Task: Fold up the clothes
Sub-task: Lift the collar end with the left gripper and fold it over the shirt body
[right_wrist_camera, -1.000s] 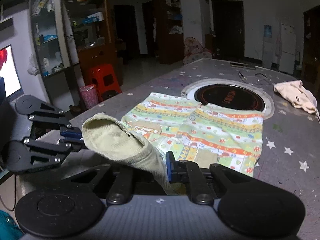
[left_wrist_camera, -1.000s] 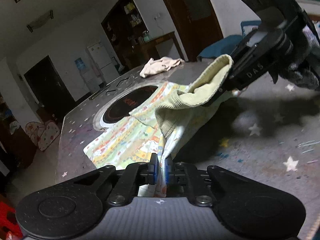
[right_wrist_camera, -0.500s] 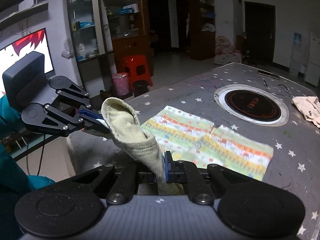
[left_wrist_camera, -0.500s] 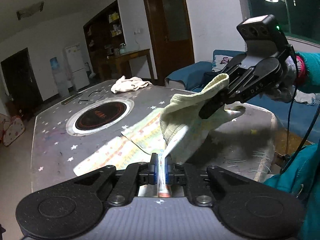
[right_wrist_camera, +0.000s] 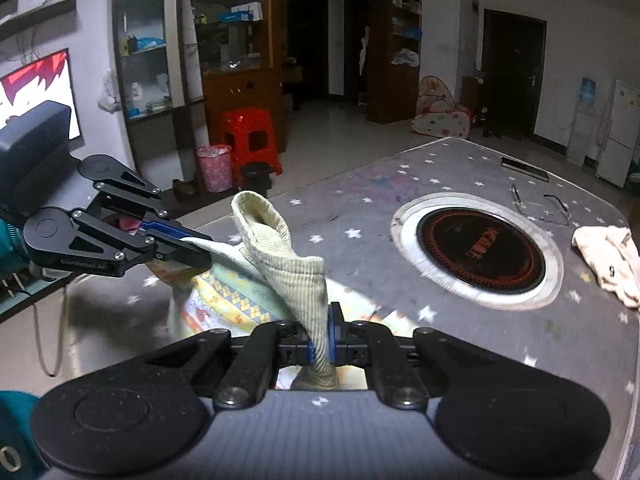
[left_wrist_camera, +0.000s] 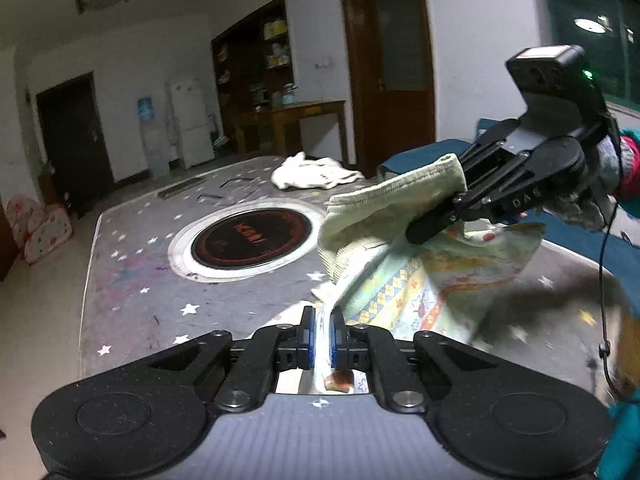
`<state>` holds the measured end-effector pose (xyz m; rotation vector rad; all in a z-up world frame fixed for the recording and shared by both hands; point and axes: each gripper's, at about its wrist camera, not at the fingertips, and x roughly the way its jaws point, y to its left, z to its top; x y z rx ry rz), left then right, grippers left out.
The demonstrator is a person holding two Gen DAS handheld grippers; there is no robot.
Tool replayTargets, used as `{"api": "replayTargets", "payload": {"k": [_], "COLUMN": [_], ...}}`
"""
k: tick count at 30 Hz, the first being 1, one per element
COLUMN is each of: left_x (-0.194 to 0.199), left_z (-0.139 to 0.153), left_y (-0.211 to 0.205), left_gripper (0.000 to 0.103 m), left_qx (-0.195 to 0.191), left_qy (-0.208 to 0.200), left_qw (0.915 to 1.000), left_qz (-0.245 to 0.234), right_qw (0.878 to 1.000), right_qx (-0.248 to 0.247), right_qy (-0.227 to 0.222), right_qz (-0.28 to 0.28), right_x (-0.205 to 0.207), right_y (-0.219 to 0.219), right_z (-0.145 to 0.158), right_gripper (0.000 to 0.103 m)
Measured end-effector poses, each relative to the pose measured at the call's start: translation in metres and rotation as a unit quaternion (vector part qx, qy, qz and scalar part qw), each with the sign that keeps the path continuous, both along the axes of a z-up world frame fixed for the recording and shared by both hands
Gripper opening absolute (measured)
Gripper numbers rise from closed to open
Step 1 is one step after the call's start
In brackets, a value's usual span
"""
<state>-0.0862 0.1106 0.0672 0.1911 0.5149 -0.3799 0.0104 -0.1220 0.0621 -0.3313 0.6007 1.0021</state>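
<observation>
A small pair of patterned trousers (left_wrist_camera: 432,284) with a ribbed pale green waistband (left_wrist_camera: 384,216) hangs in the air above the star-print table (left_wrist_camera: 132,280). My left gripper (left_wrist_camera: 322,336) is shut on a thin edge of the patterned cloth. Further right in the left wrist view, my right gripper (left_wrist_camera: 424,232) is shut on the waistband. The right wrist view shows my right gripper (right_wrist_camera: 320,344) pinching the ribbed waistband (right_wrist_camera: 288,272), with my left gripper (right_wrist_camera: 200,250) at the left, shut on the trousers (right_wrist_camera: 224,300). The trouser legs bunch below and are partly hidden.
A round black induction hob (right_wrist_camera: 480,246) is set into the table (right_wrist_camera: 592,360). A crumpled cream garment (right_wrist_camera: 608,256) lies at the far right, with glasses (right_wrist_camera: 556,210) and a dark flat strip (right_wrist_camera: 524,169) behind. A red stool (right_wrist_camera: 250,136) and pink bin (right_wrist_camera: 214,168) stand on the floor.
The trousers lay mostly spread on the table a second ago; both grippers have risen with them, and the cloth now hangs bunched between them, off the table.
</observation>
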Motion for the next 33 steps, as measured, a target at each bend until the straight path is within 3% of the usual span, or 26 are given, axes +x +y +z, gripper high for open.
{"api": "replayTargets", "payload": {"k": [6,13,19,22,28,33], "left_x": [0.056,0.114,0.134,0.138,0.138,0.140], "left_z": [-0.017,-0.056,-0.075,-0.078,-0.074,-0.070], "left_y": [0.015,0.029,0.042,0.044,0.045,0.048], "left_gripper": [0.007,0.007,0.007,0.008,0.008,0.008], "left_qx": [0.008,0.005,-0.009,-0.012,-0.016,-0.011], "left_qy": [0.029,0.084,0.115,0.120,0.120,0.120], "left_qw": [0.9989,0.9930,0.9875,0.9868,0.9865,0.9862], "left_qz": [0.035,0.084,0.107,0.109,0.110,0.114], "right_qw": [1.000,0.997,0.995,0.994,0.995,0.998], "right_qx": [-0.016,-0.031,-0.019,-0.004,0.032,0.022], "right_qy": [0.007,0.017,0.017,0.003,-0.047,-0.028], "right_qz": [-0.023,-0.069,-0.093,-0.111,-0.087,-0.049], "right_x": [0.052,0.095,0.111,0.111,0.072,0.048], "right_y": [0.029,0.056,0.053,0.040,0.019,0.019], "right_z": [-0.021,-0.069,-0.075,-0.063,-0.035,-0.045], "right_gripper": [0.005,0.006,0.018,0.031,0.031,0.031]}}
